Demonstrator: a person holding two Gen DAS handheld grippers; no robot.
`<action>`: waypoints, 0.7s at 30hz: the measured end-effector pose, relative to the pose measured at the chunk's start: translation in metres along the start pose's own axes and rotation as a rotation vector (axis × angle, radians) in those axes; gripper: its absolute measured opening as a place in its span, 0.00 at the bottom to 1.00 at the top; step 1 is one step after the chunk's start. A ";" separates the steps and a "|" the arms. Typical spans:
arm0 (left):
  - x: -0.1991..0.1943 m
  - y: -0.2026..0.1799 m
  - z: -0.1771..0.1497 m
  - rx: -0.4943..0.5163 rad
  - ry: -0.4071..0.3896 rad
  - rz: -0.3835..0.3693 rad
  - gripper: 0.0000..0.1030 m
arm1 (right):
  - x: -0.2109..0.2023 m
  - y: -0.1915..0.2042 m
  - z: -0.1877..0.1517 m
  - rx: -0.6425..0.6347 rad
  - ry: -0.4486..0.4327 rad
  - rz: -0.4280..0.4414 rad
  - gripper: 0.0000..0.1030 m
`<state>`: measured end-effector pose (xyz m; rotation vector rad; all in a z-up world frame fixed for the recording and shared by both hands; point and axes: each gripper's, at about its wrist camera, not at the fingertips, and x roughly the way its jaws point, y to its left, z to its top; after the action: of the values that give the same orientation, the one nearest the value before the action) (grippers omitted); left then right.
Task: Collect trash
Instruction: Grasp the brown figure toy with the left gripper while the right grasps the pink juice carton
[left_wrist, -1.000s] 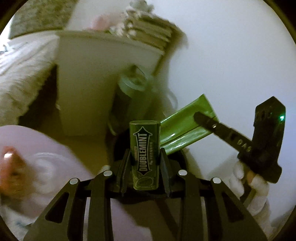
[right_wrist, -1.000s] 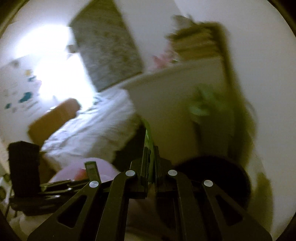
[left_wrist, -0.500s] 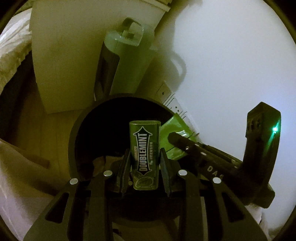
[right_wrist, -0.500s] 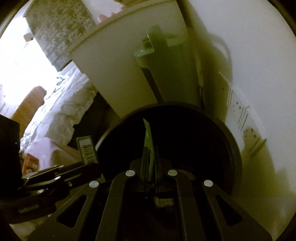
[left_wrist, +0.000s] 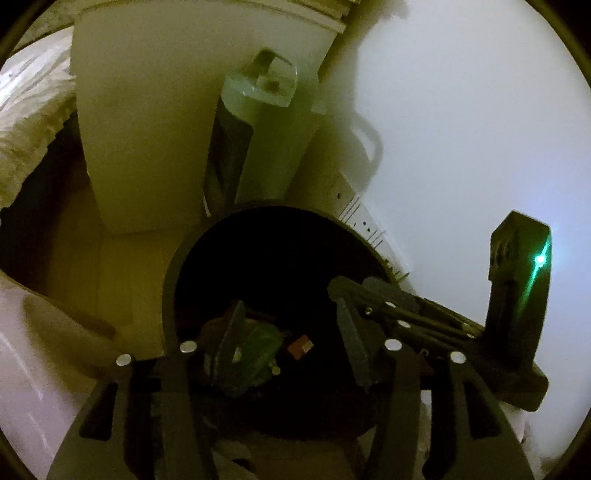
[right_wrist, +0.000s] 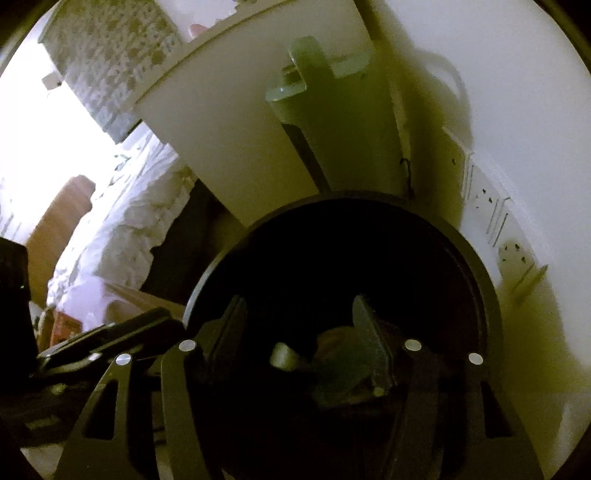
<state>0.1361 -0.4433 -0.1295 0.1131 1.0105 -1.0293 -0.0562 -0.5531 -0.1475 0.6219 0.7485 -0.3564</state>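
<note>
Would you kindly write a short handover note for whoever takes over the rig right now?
Left gripper: open, nothing held, over the black bin.
Right gripper: open, nothing held, over the same bin.
Trash: green wrapper and other scraps lie in the bottom of the bin.
Done: nothing remains in either gripper; some trash is in the bin.
Left: draw both grippers back and look around for more trash; none shows here.

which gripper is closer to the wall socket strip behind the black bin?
Right. The right gripper hangs open over the round black trash bin, on the side by the white wall socket strip. The left gripper, also open, sits over the bin's far side.
</note>
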 end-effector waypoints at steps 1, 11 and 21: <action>-0.006 0.000 -0.001 0.001 -0.009 0.001 0.52 | -0.005 0.001 -0.001 0.003 -0.008 0.007 0.59; -0.096 0.013 -0.020 -0.044 -0.177 0.048 0.54 | -0.035 0.057 -0.009 -0.062 -0.018 0.130 0.62; -0.213 0.087 -0.077 -0.164 -0.321 0.269 0.54 | -0.030 0.192 -0.031 -0.267 0.093 0.303 0.69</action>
<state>0.1247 -0.2156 -0.0460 -0.0501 0.7580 -0.6888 0.0050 -0.3839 -0.0677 0.4917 0.7621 0.0525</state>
